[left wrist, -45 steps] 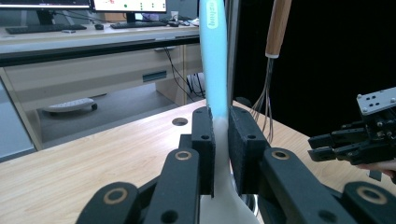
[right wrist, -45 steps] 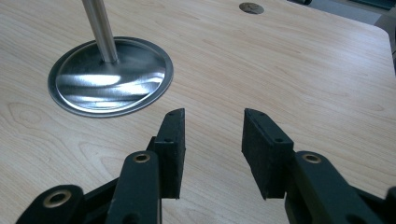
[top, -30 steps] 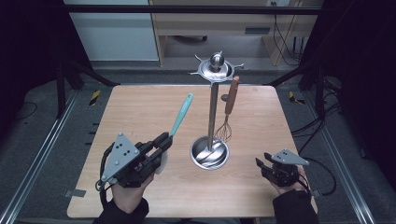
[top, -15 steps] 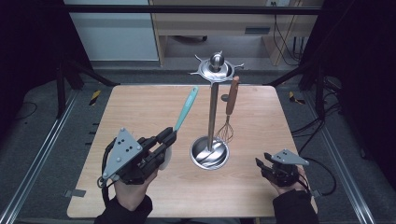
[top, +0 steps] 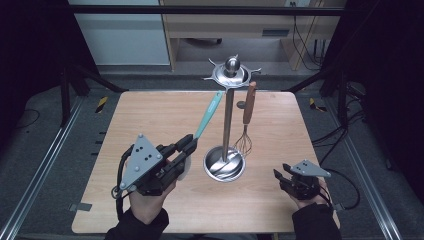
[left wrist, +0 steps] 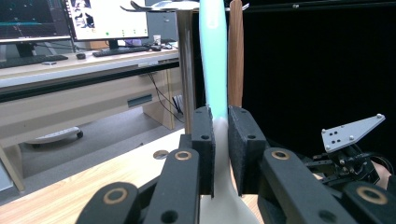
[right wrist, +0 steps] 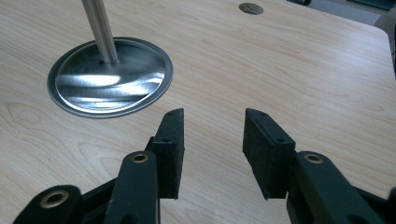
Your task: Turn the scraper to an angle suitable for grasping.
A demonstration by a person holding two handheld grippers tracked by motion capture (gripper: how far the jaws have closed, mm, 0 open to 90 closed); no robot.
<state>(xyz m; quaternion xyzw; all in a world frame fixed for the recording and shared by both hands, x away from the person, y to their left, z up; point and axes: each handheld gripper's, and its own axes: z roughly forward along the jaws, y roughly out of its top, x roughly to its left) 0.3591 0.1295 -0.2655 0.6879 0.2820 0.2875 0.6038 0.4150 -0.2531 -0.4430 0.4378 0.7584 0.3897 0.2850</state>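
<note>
A steel utensil stand (top: 226, 165) with a round base and a hooked top disc (top: 230, 74) rises at the table's middle. A whisk with a wooden handle (top: 248, 107) hangs from it. My left gripper (top: 189, 143) is shut on a teal-handled spatula (top: 209, 115), whose handle slants up toward the stand's top. In the left gripper view the teal handle (left wrist: 212, 60) rises between the pads, in front of the pole (left wrist: 186, 70) and the wooden handle (left wrist: 236, 56). My right gripper (top: 278, 176) rests open at the front right, its jaws (right wrist: 212, 140) over bare wood near the stand's base (right wrist: 109, 77).
The wooden table (top: 150, 115) has a small round hole (top: 241, 105) behind the stand. Desks with monitors (left wrist: 93, 18) stand beyond the far edge. Metal frame rails (top: 45, 165) run along both sides.
My left gripper has carried the spatula right and forward, bringing its handle tip closer to the stand's top disc. The right gripper has stayed put.
</note>
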